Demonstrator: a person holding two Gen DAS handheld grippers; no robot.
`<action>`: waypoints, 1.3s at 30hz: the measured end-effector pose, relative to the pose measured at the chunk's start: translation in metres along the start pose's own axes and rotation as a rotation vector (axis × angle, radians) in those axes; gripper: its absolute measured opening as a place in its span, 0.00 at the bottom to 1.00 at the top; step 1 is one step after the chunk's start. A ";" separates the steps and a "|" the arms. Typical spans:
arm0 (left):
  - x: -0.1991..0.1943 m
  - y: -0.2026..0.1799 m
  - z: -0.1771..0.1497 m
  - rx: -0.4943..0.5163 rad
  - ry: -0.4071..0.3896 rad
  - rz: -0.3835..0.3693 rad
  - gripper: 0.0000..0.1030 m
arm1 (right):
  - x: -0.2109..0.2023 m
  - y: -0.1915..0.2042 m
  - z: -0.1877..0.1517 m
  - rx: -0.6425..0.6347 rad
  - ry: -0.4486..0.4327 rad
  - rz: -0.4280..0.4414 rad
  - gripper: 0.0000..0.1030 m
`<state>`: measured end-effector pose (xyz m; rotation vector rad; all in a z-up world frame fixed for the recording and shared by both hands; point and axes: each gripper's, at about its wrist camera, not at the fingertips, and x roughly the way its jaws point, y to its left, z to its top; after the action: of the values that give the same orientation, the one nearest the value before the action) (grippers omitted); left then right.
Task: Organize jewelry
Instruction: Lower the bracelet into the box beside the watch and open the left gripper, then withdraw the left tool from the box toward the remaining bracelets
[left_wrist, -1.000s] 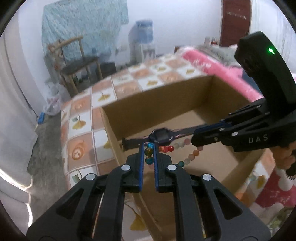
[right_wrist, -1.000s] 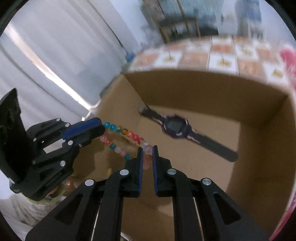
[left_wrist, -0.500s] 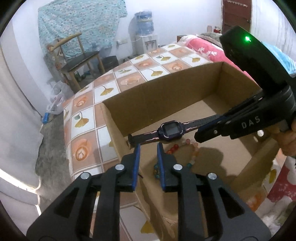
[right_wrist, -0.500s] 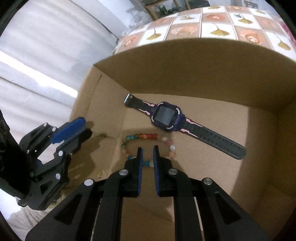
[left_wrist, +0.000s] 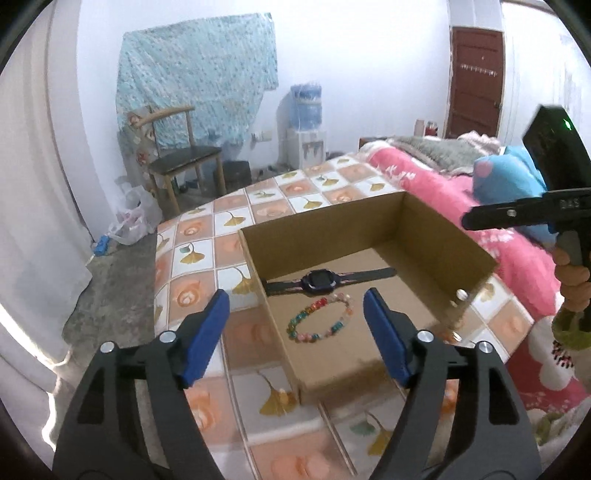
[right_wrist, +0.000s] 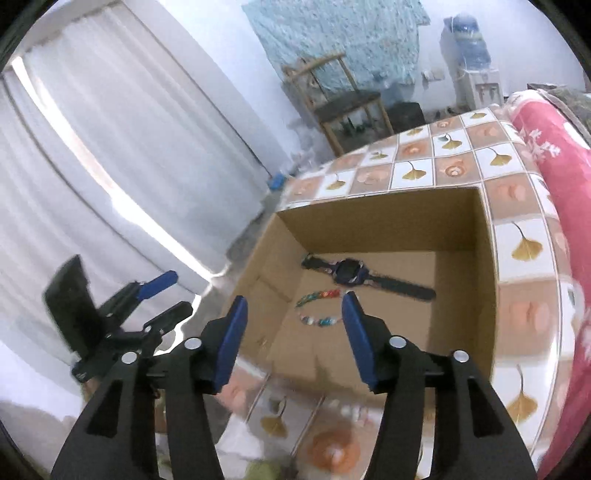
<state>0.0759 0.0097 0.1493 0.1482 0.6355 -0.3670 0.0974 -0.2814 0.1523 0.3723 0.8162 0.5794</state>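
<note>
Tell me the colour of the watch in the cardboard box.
The watch is dark navy with a black screen and pinkish strap markings; the left wrist view shows it best.

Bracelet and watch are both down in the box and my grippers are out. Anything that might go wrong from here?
1. The bead bracelet lies close beside the watch on the floor of the cardboard box; another piece dropped in may tangle with them.
2. The left gripper and right gripper, jaws just opened and empty, hang near the box's front wall; a careless reach could nudge the light box across the tiled cloth.
</note>
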 end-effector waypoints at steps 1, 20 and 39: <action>-0.005 -0.001 -0.006 -0.008 -0.006 -0.001 0.73 | -0.001 0.001 -0.010 0.006 0.001 0.004 0.52; 0.059 0.002 -0.066 -0.166 0.180 0.077 0.67 | 0.036 -0.116 -0.078 0.334 0.083 -0.141 0.34; 0.074 -0.072 -0.107 -0.094 0.296 0.043 0.76 | 0.028 -0.093 -0.125 0.022 0.221 -0.440 0.41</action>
<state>0.0448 -0.0525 0.0176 0.1268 0.9388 -0.2752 0.0479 -0.3258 0.0088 0.1397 1.0800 0.2007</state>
